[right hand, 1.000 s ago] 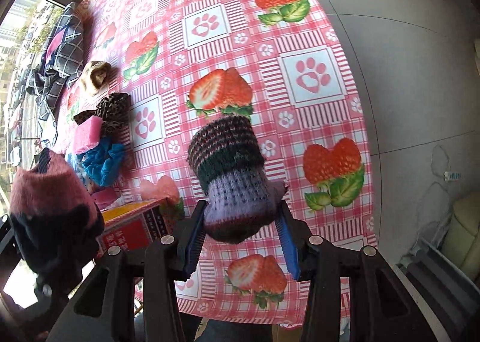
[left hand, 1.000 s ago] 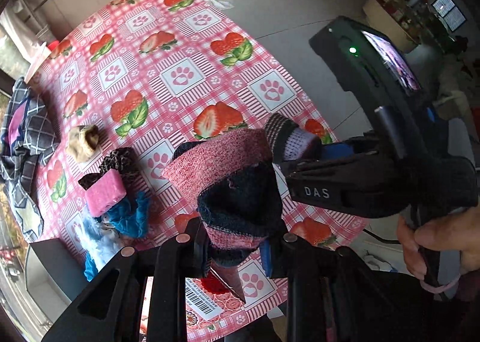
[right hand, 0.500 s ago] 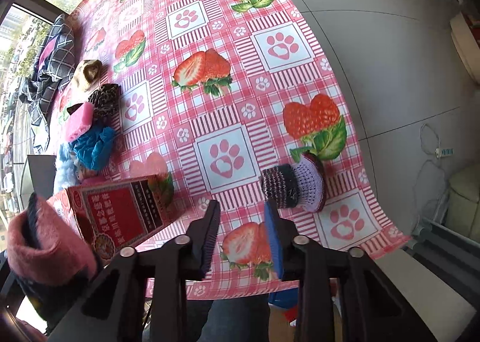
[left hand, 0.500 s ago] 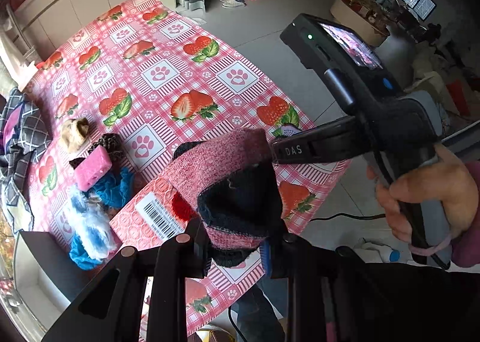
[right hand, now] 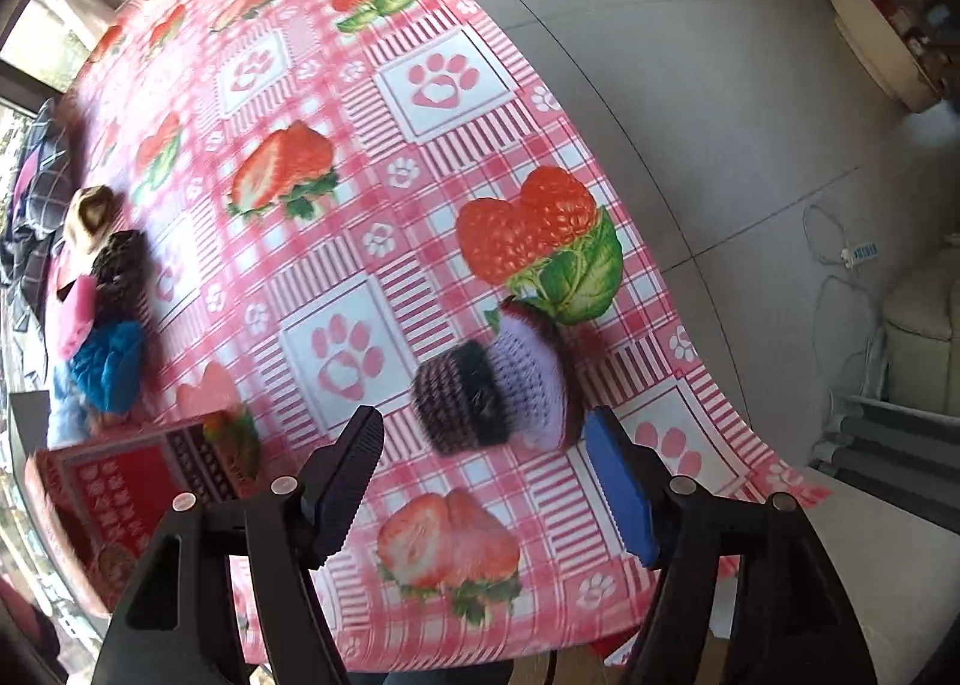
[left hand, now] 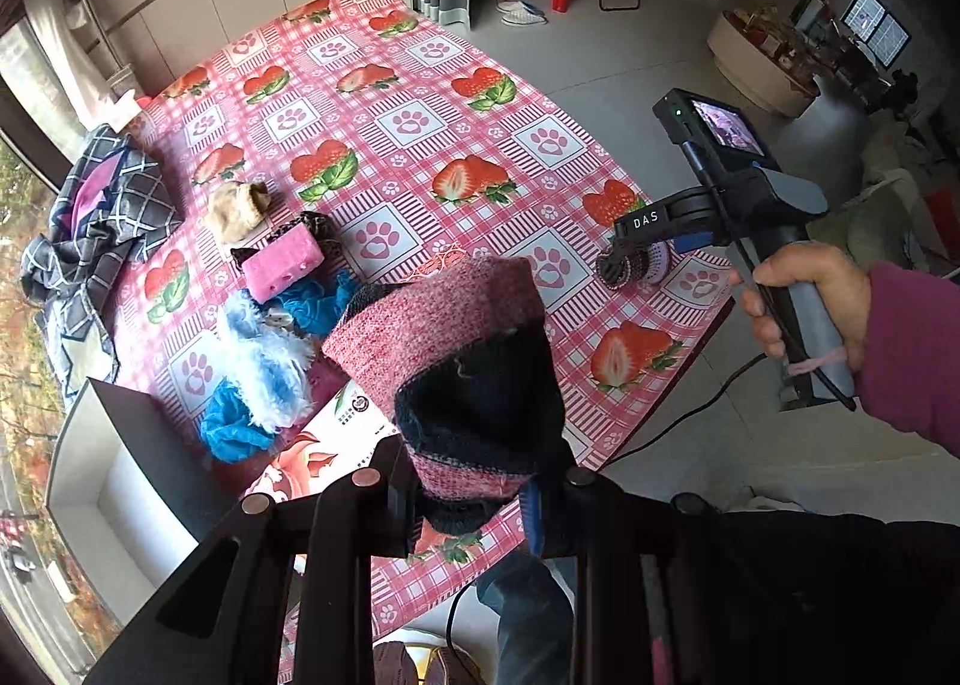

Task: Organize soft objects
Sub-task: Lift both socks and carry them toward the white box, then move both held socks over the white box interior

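Right wrist view showed the biggest change: a second earlier the right gripper (right hand: pixel 483 481) pinched the purple knitted sock (right hand: pixel 498 385), but now the sock lay on the checked tablecloth (right hand: pixel 336 241) near its front edge, beside a printed strawberry. The jaws were opening, spread on either side of it, pads not touching. The left gripper (left hand: pixel 474 511) remained pressed shut on the pink and navy sock (left hand: pixel 462 367), held above the table and now further back than before, so the white box (left hand: pixel 90 481) came into view. Counted: two grippers, two socks, one pile of soft things (left hand: pixel 270 313) on the cloth, one red carton (right hand: pixel 114 499). A hand (left hand: pixel 804 301) in a magenta sleeve gripped the right handle, pointing it downward.
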Tool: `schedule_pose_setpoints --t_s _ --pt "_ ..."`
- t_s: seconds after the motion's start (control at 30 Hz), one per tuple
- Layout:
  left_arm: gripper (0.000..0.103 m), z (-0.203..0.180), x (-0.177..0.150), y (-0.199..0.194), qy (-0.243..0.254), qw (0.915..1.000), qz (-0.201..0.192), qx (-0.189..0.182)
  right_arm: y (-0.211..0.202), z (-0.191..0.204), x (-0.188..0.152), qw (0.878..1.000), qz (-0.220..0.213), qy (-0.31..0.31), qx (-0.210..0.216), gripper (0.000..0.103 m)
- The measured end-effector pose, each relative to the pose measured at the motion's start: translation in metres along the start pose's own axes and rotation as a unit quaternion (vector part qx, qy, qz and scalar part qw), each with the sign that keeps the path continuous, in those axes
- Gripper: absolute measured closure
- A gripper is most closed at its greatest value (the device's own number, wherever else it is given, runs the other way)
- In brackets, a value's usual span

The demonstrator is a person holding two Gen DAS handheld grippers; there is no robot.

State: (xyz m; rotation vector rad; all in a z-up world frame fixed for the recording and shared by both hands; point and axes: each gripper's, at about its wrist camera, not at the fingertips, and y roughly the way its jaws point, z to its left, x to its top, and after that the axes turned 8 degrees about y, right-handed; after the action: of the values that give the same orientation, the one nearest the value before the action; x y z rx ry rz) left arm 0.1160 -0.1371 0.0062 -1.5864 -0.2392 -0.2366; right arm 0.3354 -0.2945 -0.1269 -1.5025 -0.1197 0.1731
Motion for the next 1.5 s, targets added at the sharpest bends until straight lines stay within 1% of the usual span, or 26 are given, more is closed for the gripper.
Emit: schedule_pose_setpoints --t_s 0.07,0.13,0.2,0.27,0.3,0.33,0.4,0.43,0.6,0.73,0.83,0.93,1.0,1.1,1.2,1.33,1.5 --pt "0.076 0.002 -0.001 0.001 -0.004 1.0000 0.006 0.004 0.020 -0.002 0.008 0.999 0.035 0.010 -0.005 0.032" --pt "0.076 0.004 -0.003 0.001 -0.004 0.9999 0.011 0.007 0.037 -0.002 0.012 0.998 0.053 0.017 -0.012 0.032" --pt "0.076 0.005 -0.005 0.001 -0.004 0.9998 0.016 0.010 0.049 0.002 0.012 0.998 0.056 0.008 -0.028 0.032" --pt "0.076 0.007 -0.008 0.001 -0.007 0.9997 0.021 0.012 0.052 0.006 0.011 0.998 0.045 -0.004 -0.041 0.033" --pt "0.076 0.008 -0.009 0.002 -0.010 0.9996 0.023 0.012 0.052 0.007 0.010 0.998 0.042 -0.009 -0.045 0.041" --pt "0.076 0.011 -0.010 0.002 -0.013 0.9995 0.025 0.013 0.053 0.009 0.009 0.998 0.043 -0.018 -0.053 0.043" --pt "0.076 0.015 -0.012 0.002 -0.024 0.9992 0.027 0.018 0.050 0.015 0.004 0.997 0.041 -0.036 -0.061 0.054" --pt "0.076 0.019 -0.014 0.002 -0.031 0.9990 0.027 0.020 0.046 0.016 0.000 0.997 0.037 -0.041 -0.061 0.055" --pt "0.075 0.039 -0.023 -0.001 -0.076 0.9960 0.025 0.039 0.022 0.014 -0.021 0.999 0.032 -0.031 -0.029 0.057" --pt "0.075 0.060 -0.037 -0.006 -0.127 0.9903 0.022 0.052 -0.013 0.012 -0.051 1.000 0.018 -0.016 0.013 0.057" --pt "0.075 0.075 -0.050 -0.009 -0.160 0.9850 0.019 0.063 -0.047 0.019 -0.075 0.999 -0.003 -0.019 0.039 0.057" --pt "0.075 0.086 -0.062 -0.013 -0.187 0.9796 0.013 0.074 -0.083 0.030 -0.093 0.997 -0.029 -0.039 0.065 0.057" --pt "0.075 0.093 -0.070 -0.017 -0.204 0.9757 0.009 0.080 -0.106 0.044 -0.100 0.993 -0.046 -0.063 0.085 0.057" --pt "0.075 0.104 -0.082 -0.023 -0.228 0.9698 0.003 0.087 -0.135 0.078 -0.117 0.984 -0.072 -0.119 0.110 0.057" --pt "0.075 0.114 -0.097 -0.034 -0.252 0.9627 -0.006 0.098 -0.149 0.111 -0.128 0.974 -0.083 -0.168 0.130 0.057" --pt "0.075 0.130 -0.122 -0.048 -0.293 0.9487 -0.015 0.118 -0.155 0.156 -0.140 0.957 -0.081 -0.231 0.153 0.057" --pt "0.075 0.153 -0.163 -0.059 -0.359 0.9233 -0.015 0.136 -0.151 0.217 -0.162 0.933 -0.062 -0.313 0.166 0.057"
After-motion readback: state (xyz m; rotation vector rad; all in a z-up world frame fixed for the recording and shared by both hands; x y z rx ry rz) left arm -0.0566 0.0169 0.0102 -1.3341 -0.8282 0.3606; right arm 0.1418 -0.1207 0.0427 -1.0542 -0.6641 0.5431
